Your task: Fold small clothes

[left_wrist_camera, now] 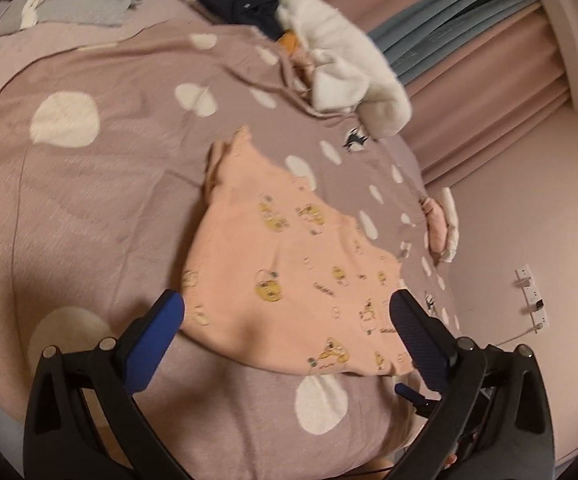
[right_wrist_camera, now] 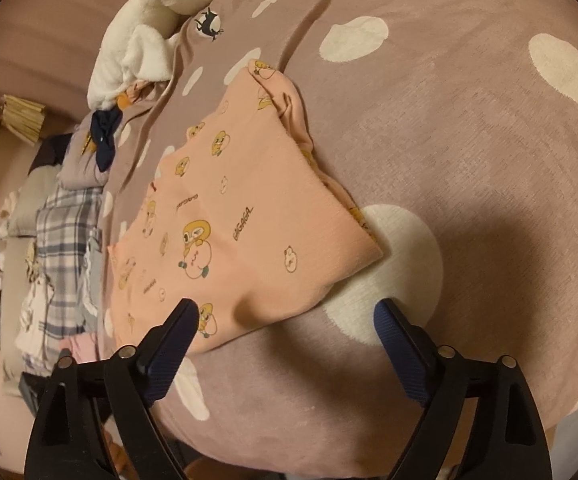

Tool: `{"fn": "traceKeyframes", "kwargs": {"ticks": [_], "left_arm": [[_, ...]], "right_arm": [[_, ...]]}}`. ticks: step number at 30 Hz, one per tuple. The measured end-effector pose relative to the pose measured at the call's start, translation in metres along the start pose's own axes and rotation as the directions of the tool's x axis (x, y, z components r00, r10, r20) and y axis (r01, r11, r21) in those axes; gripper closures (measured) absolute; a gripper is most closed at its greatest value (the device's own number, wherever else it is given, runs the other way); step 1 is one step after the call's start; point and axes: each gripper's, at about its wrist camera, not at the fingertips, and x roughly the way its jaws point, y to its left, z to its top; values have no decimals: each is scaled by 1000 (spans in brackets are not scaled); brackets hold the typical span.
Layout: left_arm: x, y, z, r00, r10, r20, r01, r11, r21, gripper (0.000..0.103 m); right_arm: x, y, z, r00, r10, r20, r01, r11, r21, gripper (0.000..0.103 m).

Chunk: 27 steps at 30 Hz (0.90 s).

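Note:
A small peach garment (left_wrist_camera: 289, 264) printed with yellow cartoon figures lies folded and flat on the mauve bedspread (left_wrist_camera: 109, 184) with white spots. My left gripper (left_wrist_camera: 287, 312) is open and empty, its blue fingers spread just above the garment's near edge. In the right wrist view the same garment (right_wrist_camera: 241, 216) lies ahead, its folded layers showing along the right side. My right gripper (right_wrist_camera: 285, 316) is open and empty, hovering over the garment's near corner and the bedspread (right_wrist_camera: 469, 160).
A pile of white fleece (left_wrist_camera: 345, 52) and dark blue clothing (left_wrist_camera: 245, 6) sits at the far side of the bed. Plaid and grey clothes (right_wrist_camera: 65, 240) lie at one end. Pink curtains (left_wrist_camera: 489, 92) and a wall socket (left_wrist_camera: 531, 300) are beyond the bed edge.

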Motion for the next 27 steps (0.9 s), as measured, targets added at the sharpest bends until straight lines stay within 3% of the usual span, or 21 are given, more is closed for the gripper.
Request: {"fn": "traceKeyframes", "kwargs": {"ticks": [7, 12, 16, 22, 27], "left_arm": [[-1, -15, -1, 998, -45, 44, 42, 996, 73, 0], [9, -18, -4, 999, -52, 11, 51, 996, 69, 0], [11, -27, -6, 998, -67, 12, 66, 993, 95, 0], [15, -35, -9, 998, -56, 18, 53, 989, 139, 0], [26, -32, -8, 999, -42, -4, 43, 993, 110, 0]], "right_arm": [[3, 2, -2, 999, 44, -28, -44, 999, -5, 10], [9, 7, -3, 999, 31, -22, -31, 999, -40, 7], [14, 11, -2, 999, 32, 7, -31, 997, -67, 1], [18, 14, 3, 998, 41, 44, -37, 995, -92, 1], [25, 6, 14, 983, 137, 126, -131, 990, -57, 0]]}}
